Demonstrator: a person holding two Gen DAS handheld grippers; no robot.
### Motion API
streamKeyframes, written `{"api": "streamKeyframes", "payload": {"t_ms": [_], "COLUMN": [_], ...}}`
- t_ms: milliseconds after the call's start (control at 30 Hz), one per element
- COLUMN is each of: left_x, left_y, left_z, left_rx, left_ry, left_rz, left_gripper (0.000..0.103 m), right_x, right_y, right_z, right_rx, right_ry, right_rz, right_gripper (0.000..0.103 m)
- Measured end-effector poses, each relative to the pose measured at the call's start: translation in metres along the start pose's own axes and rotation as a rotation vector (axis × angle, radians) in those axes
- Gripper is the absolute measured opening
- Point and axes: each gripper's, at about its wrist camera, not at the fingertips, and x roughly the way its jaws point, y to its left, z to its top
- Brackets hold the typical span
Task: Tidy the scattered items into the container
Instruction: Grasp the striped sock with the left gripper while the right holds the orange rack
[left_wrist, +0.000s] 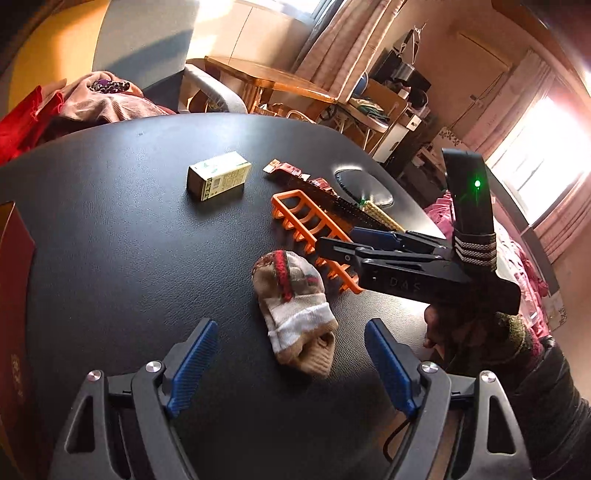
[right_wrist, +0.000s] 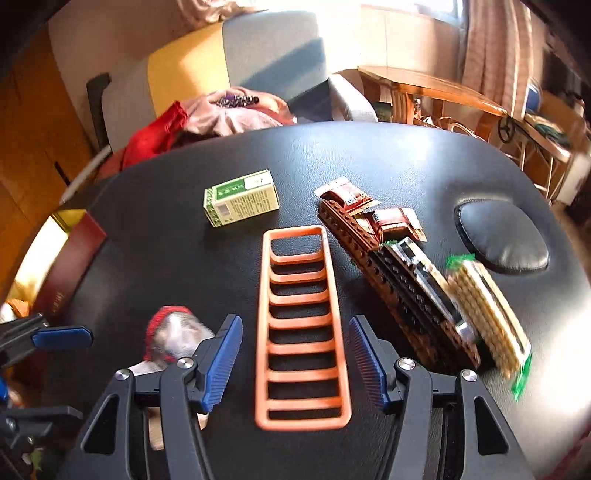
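The table (left_wrist: 110, 258) has a black, leathery, slightly pebbled top with an oval padded dimple (right_wrist: 502, 240) sunk into it. The left gripper (left_wrist: 290, 362) hangs over a crumpled little sock (left_wrist: 295, 317), knit, beige and white with a red band. Its ribbed blue pads (left_wrist: 195, 365) stand wide apart, with the sock lying on the table out ahead, not pinched.

The right gripper (right_wrist: 295, 363) sits astride the near end of an orange plastic rack (right_wrist: 301, 325), a long ladder-shaped frame with rounded slots. The jaws are apart, one pad on each side of it, and neither looks to be pressing on the plastic.

To the right of the rack lies a long studded strip of brown and black building bricks (right_wrist: 388, 277), with shiny red snack wrappers (right_wrist: 369, 214) at its far end and a clear, green-edged pack of wafer biscuits (right_wrist: 487, 314) beside it. A small green-and-cream cardboard box (right_wrist: 240, 197) sits further back. A dark red box (left_wrist: 14, 295), likely the container, is at the table's left edge.
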Motion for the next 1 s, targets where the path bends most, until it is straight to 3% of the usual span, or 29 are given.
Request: {"api": "streamKeyframes", "payload": {"t_ms": [233, 300, 333, 633, 1000], "left_x": [0.022, 0.027, 0.029, 0.046, 0.066], "left_y": [-0.002, -0.004, -0.005, -0.021, -0.019], "left_z": [0.004, 0.006, 0.007, 0.009, 0.014], "left_rx": [0.021, 0.032, 0.038, 0.105, 0.085], "left_ry": [0.043, 0.048, 0.050, 0.072, 0.073], "left_rz": [0.038, 0.044, 0.046, 0.052, 0.163], "left_gripper": [0.083, 0.083, 0.083, 0.083, 0.076], "right_x": [0.025, 0.028, 0.028, -0.007, -0.032], "right_y": [-0.002, -0.001, -0.001, -0.012, -0.025], "right_z": [0.010, 0.010, 0.008, -0.022, -0.057], "right_rx": [-0.025, -0.042, -0.041, 0.010, 0.094], "right_ry": [0.052, 0.054, 0.056, -0.005, -0.020], "right_rz": [0.011, -0.003, -0.003, -0.038, -0.054], "right_gripper": [0.066, 0.050, 0.050, 0.050, 0.050]}}
